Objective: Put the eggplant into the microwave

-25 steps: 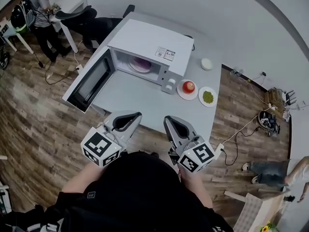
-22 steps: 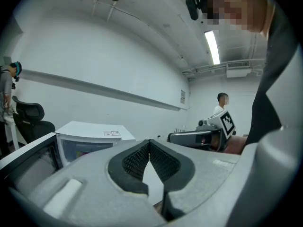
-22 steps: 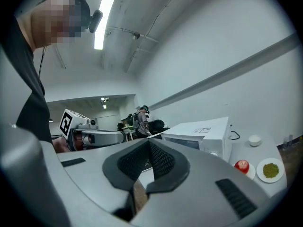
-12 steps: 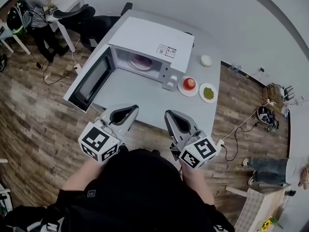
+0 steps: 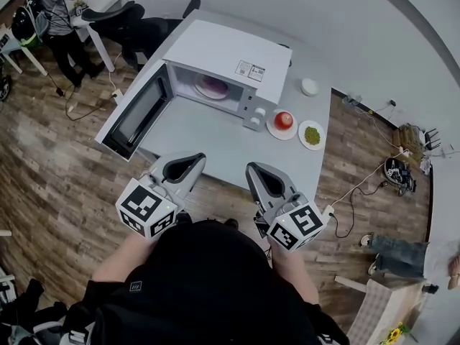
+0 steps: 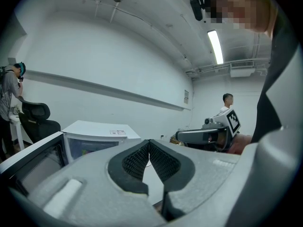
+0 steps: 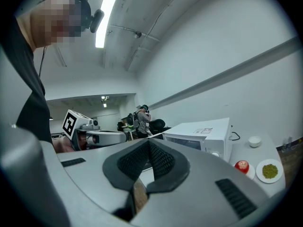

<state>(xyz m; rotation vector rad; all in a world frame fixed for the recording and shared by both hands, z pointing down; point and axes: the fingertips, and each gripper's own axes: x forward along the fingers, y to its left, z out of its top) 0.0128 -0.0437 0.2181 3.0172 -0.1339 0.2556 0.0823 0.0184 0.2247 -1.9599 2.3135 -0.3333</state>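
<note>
The white microwave (image 5: 223,52) stands at the back of the grey table (image 5: 215,146), its door (image 5: 136,117) swung wide open to the left. Inside it lies a purple thing on a plate, likely the eggplant (image 5: 213,87). My left gripper (image 5: 195,158) is shut and empty, held off the table's front edge. Beside it, my right gripper (image 5: 253,169) is also shut with nothing in it. In the left gripper view the pads of the left gripper (image 6: 149,141) meet, with the microwave (image 6: 99,131) ahead. The right gripper (image 7: 148,141) shows the same in its own view.
A plate with a red apple (image 5: 284,121), a plate of green food (image 5: 311,135) and a small white bowl (image 5: 310,87) sit right of the microwave. A person (image 5: 54,13) and a black chair (image 5: 115,16) are at the far left. Cables lie on the wooden floor.
Both grippers stay where they were. Only the head view shifts a little.
</note>
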